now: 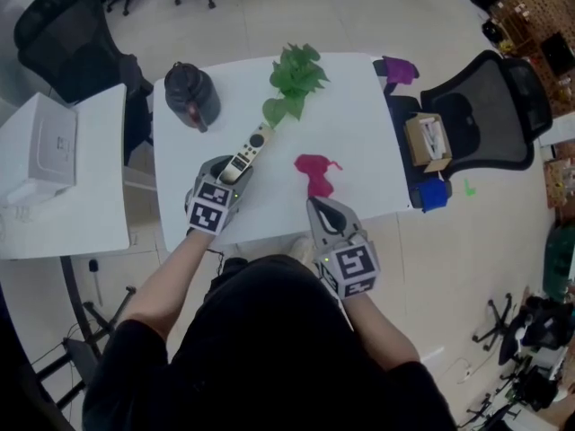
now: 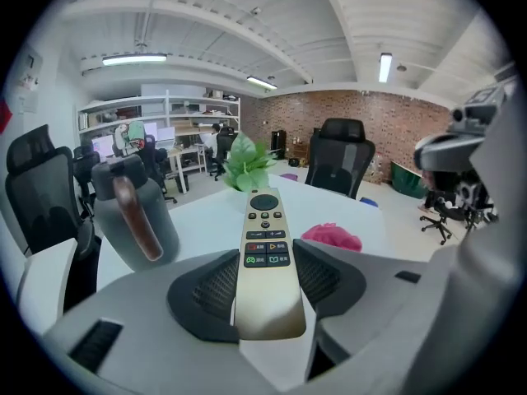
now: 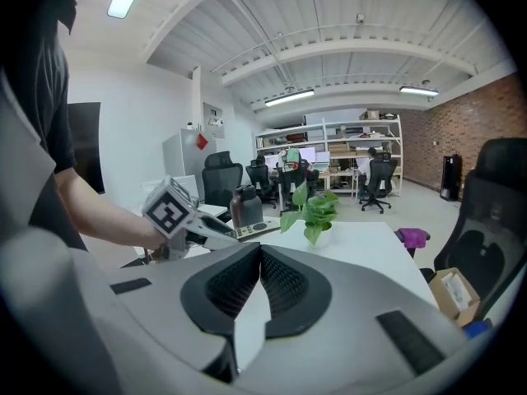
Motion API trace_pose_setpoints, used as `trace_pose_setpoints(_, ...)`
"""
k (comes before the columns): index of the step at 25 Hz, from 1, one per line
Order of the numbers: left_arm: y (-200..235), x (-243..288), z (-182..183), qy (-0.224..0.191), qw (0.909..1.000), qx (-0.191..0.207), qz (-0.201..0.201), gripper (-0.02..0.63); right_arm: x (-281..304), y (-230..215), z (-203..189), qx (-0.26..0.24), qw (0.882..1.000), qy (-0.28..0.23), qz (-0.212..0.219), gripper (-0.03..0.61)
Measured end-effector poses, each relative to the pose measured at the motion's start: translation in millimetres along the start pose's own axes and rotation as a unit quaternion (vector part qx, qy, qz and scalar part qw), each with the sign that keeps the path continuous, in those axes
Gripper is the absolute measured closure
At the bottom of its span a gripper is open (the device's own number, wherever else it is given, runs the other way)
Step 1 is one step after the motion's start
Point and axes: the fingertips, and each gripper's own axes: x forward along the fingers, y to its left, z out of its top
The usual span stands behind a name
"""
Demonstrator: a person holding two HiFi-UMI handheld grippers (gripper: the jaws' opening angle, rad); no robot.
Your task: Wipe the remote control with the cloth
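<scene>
White table [image 1: 359,151] in an open office with a brick back wall, shelving and black mesh chairs. On it stand a dark grey jug [image 1: 190,95] with a glossy brown handle and a leafy green plant [image 1: 295,79]. A crumpled pink cloth [image 1: 316,173] lies near the front edge, clear of both. A purple rag [image 1: 398,68] sits at the far right corner. Beside the table, a black chair [image 1: 490,115] carries an open cardboard box [image 1: 428,142]. A second white table [image 1: 63,205] to the left holds a white box [image 1: 40,146].

Left gripper [image 1: 230,173] is clenched on the remote [image 2: 263,220]: its ribbed dark pads press the near end from both sides, and the far end points toward the plant, with the jug off to its left. Whether that far end rests on the table cannot be told. The remote is a slim, pale, rounded bar with a dark round pad near the top, small round buttons below it and a block of coloured keys; their print is too small to read.

Right gripper [image 1: 316,206] hangs over the front edge just beside the cloth, its jaws pressed together with nothing between them. Each gripper bears a cube with black-and-white square markers.
</scene>
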Motion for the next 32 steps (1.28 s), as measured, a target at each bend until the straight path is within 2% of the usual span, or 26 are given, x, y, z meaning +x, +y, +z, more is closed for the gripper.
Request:
trace_pose_setpoints(4,-26,-45,15,-0.033,0.9993,0.007,-0.014,0.405,6,-8,-9,-0.002,1.000,0.002,-0.012,0.568)
trace_pose_setpoints(8,-46,-76,31,-0.059,0.9976,0.032,-0.017,0.405,17,-23,-25,-0.012,0.999,0.021,-0.031,0.561)
trace_pose_setpoints(10,-54,-87,41,-0.071,0.9963,0.044,-0.018,0.405,24,-33,-31,-0.012,0.999,0.031,-0.041,0.539)
trace_pose_setpoints(14,-67,-103,58,-0.092,0.9935,0.065,-0.019,0.405,46,-61,-52,-0.009,0.996,0.064,-0.065,0.411)
trace_pose_setpoints(21,-82,-121,74,-0.102,0.9883,0.112,-0.018,0.405,100,-102,-114,-0.012,0.984,0.163,-0.078,0.324)
trace_pose_setpoints(27,-90,-133,84,-0.105,0.9845,0.140,-0.011,0.405,132,-118,-156,-0.005,0.964,0.256,-0.077,0.324)
trace_pose_setpoints(31,-91,-137,86,-0.106,0.9832,0.149,-0.006,0.405,136,-125,-176,-0.001,0.951,0.297,-0.088,0.325)
trace_pose_setpoints(32,-92,-138,86,-0.106,0.9832,0.149,-0.004,0.405,135,-128,-178,-0.006,0.948,0.303,-0.095,0.359)
